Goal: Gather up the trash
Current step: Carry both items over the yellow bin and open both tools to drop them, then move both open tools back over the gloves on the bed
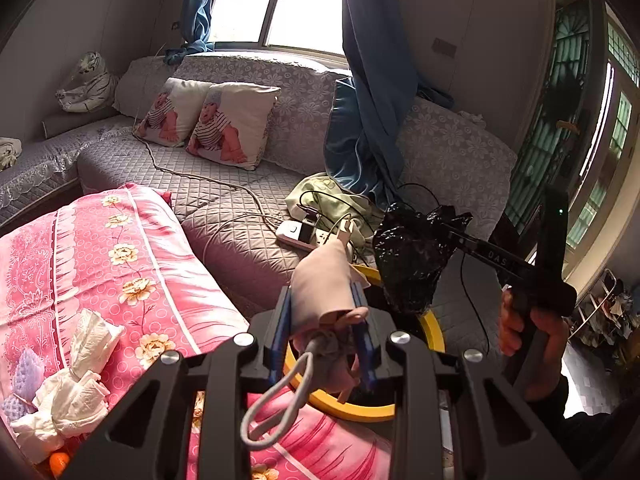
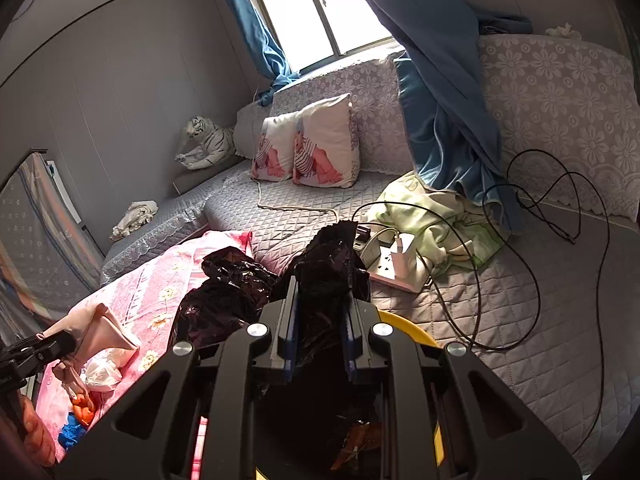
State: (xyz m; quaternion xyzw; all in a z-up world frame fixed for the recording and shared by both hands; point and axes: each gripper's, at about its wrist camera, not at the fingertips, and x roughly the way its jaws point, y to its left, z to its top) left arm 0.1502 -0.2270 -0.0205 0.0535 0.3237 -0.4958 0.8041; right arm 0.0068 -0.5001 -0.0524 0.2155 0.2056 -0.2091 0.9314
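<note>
My left gripper is shut on a pale pink face mask with grey ear loops and holds it above the yellow bin rim. The mask also shows in the right wrist view. My right gripper is shut on the black trash bag and holds its edge up over the bin. In the left wrist view the bag hangs from the right gripper. Crumpled white tissues lie on the pink floral quilt, with an orange scrap beside them.
A grey quilted sofa carries a power strip with chargers, black cables, a green cloth and two printed cushions. A blue curtain hangs onto it. A toy tiger sits at the back left.
</note>
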